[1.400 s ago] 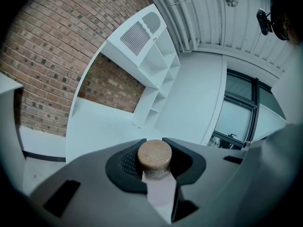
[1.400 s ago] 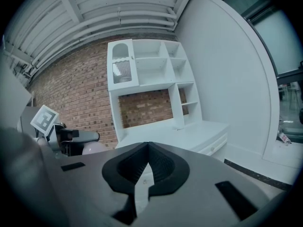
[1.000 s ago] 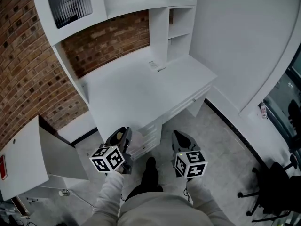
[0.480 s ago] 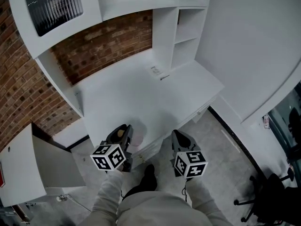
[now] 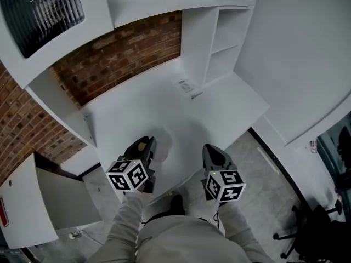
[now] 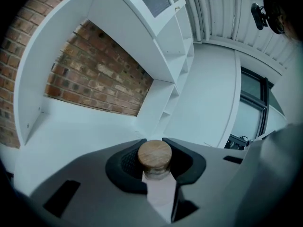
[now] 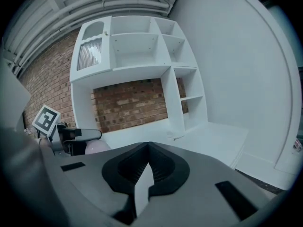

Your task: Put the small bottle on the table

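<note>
A small bottle (image 6: pixel 154 156) with a pale pink body and a round wooden cap sits between the jaws of my left gripper (image 6: pixel 154 144), which is shut on its neck. In the head view the left gripper (image 5: pixel 146 148) holds the bottle (image 5: pixel 162 145) over the front edge of the white table (image 5: pixel 219 111). From the right gripper view the bottle (image 7: pixel 97 148) shows as a pink bulge at the left. My right gripper (image 5: pixel 214 155) hovers beside it at the table's front edge. Its jaw tips (image 7: pixel 148 146) meet with nothing between them.
A white hutch with shelves (image 5: pixel 222 43) stands on the back of the table against a brick wall (image 5: pixel 120 53). A small paper (image 5: pixel 186 85) lies near the hutch. A white cabinet door (image 5: pixel 24 201) is at the left, an office chair (image 5: pixel 323 223) at the right.
The view has closed in on the table. Both grippers, earlier over the floor in front of it, are now above its front edge. The left still holds the bottle.
</note>
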{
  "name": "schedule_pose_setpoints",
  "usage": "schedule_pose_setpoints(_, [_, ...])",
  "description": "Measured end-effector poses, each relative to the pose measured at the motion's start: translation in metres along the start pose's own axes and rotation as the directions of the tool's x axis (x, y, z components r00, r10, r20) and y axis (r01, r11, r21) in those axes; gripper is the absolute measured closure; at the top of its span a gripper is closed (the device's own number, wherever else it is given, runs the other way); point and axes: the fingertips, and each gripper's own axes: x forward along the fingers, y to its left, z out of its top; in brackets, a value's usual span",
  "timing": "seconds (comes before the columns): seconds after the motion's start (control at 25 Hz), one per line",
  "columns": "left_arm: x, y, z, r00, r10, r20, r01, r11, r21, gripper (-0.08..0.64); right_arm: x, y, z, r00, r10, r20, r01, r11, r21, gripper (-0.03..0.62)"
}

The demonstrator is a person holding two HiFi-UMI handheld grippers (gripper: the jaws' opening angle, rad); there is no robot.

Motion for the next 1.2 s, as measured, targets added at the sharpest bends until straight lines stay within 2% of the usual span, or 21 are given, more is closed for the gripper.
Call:
schedule_pose_setpoints(0.36, [0.033,0.029,0.013,1.0,0.001,-0.002,-0.001,1.0,-0.006,0.448,0.033,-0.003,0.01,1.0,-0.015,-0.015,0.014,1.0,-0.018,0.565])
schedule_pose_setpoints(0.56, [0.048,0.042,0.012,0.999,0.027,-0.02,-0.027,1.0,-0.003,0.448,0.047,-0.008,0.015,1.0,-0.007,-0.023,0.007,1.0,-0.028,0.565])
schedule_pose_setpoints(1.2, [0.141,0.062,0.024,0.993,0.105,-0.059,-0.098,0.99,0.097,0.448,0.11,-0.052,0.03,0.995,0.067,-0.072,-0.07,0.996,-0.053,0.565])
